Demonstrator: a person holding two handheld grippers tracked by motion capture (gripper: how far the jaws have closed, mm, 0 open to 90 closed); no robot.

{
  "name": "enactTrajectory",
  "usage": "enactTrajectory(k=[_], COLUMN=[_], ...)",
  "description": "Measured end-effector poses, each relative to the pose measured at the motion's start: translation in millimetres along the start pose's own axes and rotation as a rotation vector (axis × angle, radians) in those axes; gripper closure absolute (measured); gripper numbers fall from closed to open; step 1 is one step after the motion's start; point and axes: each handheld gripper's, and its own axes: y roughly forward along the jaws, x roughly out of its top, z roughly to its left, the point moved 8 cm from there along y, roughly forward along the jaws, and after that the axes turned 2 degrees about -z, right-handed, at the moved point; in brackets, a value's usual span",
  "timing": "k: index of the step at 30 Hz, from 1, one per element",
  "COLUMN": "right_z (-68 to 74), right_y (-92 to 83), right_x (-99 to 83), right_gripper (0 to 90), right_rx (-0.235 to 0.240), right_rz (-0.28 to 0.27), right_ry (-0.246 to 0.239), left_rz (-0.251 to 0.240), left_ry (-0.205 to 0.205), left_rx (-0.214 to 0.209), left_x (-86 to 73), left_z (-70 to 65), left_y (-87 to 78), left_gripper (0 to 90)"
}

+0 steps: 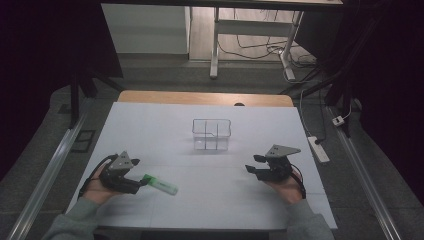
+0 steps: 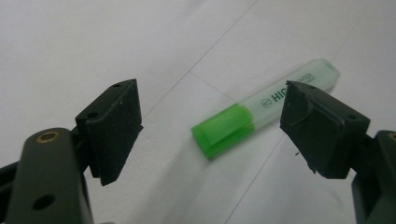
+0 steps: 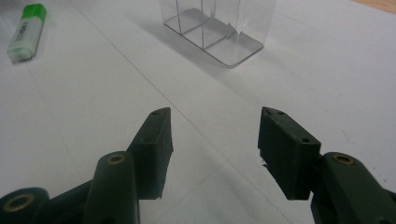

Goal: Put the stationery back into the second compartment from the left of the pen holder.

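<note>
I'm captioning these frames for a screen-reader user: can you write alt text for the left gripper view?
A green highlighter lies capped on the white table, seen between the open black jaws of the left gripper, which do not touch it. Its bright green cap points toward the camera and its pale body runs away to the upper right.

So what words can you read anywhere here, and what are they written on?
"HIG": the start of a word printed in dark green on the pale barrel of the green highlighter, after a small round logo; the left gripper's far jaw hides the rest.
A smaller line of print above it on the barrel: too small to read.
The print on the highlighter in the right gripper view: too blurred to read.
The clear box carries no writing.
</note>
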Motion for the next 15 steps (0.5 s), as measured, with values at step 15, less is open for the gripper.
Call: enactTrajectory(k=[15], right_z=[0.1], right_y=[-1.2], right_x=[-1.8], right_gripper=[44.2], right_rx=[-0.002], right_rz=[0.007], right_ry=[-0.003], left_rz=[0.100], left_ry=[0.193], left_rx=[-0.102], left_x=[22.1], left_z=[2.3], left_y=[7.2], left_gripper=[22.3])
